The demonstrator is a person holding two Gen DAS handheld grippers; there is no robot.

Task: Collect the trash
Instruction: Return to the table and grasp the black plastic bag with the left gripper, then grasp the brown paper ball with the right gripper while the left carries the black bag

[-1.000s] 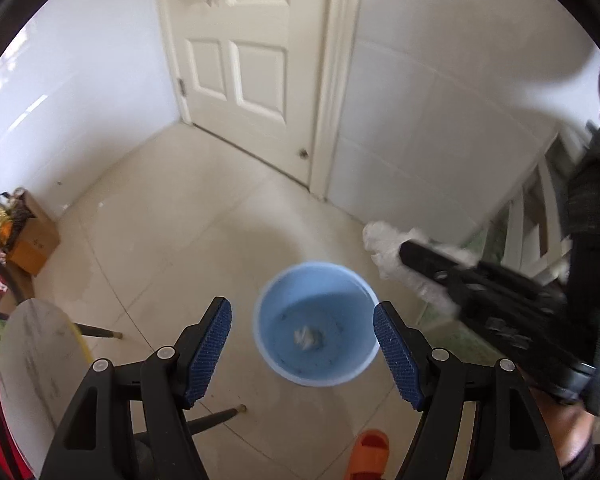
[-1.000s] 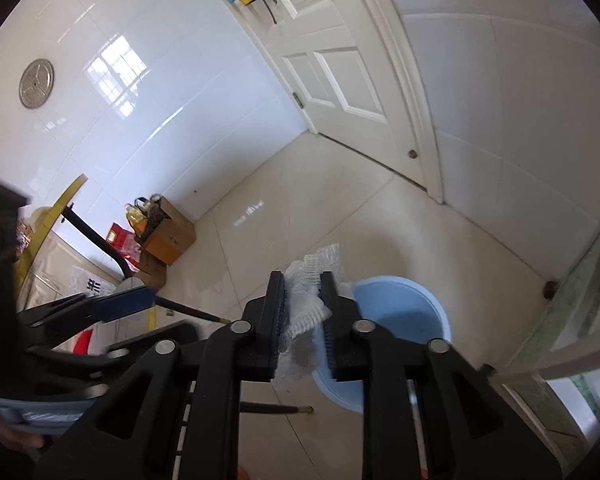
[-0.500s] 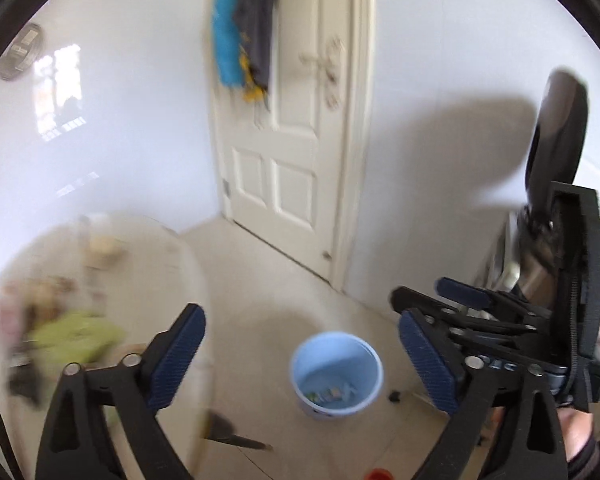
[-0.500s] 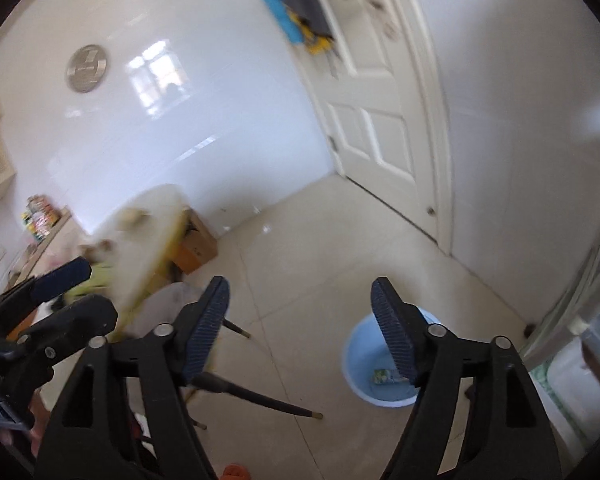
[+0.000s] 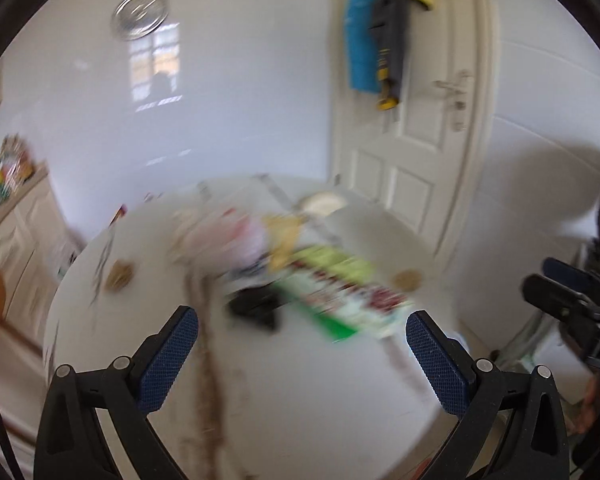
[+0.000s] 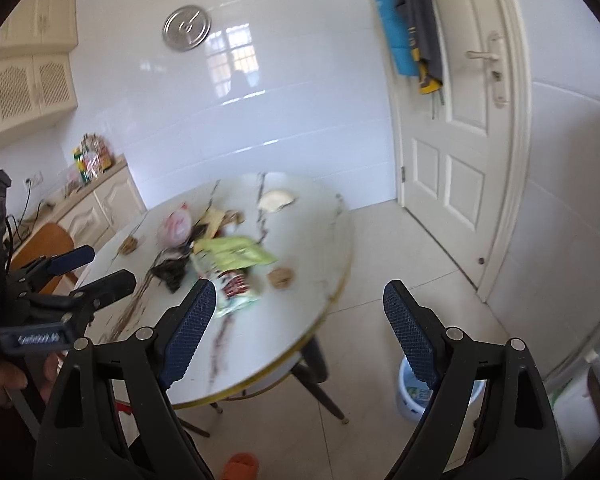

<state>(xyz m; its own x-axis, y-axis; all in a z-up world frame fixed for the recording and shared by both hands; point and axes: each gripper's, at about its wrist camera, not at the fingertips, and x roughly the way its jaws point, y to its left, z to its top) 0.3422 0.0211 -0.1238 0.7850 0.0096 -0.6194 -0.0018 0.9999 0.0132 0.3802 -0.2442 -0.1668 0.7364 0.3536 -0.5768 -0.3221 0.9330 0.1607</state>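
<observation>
With both your left gripper and right gripper just spread wide and empty, pinch the light, crinkly green wrapper on the table by its edge.

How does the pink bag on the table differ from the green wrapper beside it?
The pink bag is rounded and bunched up, while the green wrapper lies flat and spread out. The bag sits farther back on the round table; the wrapper lies nearer the right gripper. Both rest untouched among the trash.
</observation>
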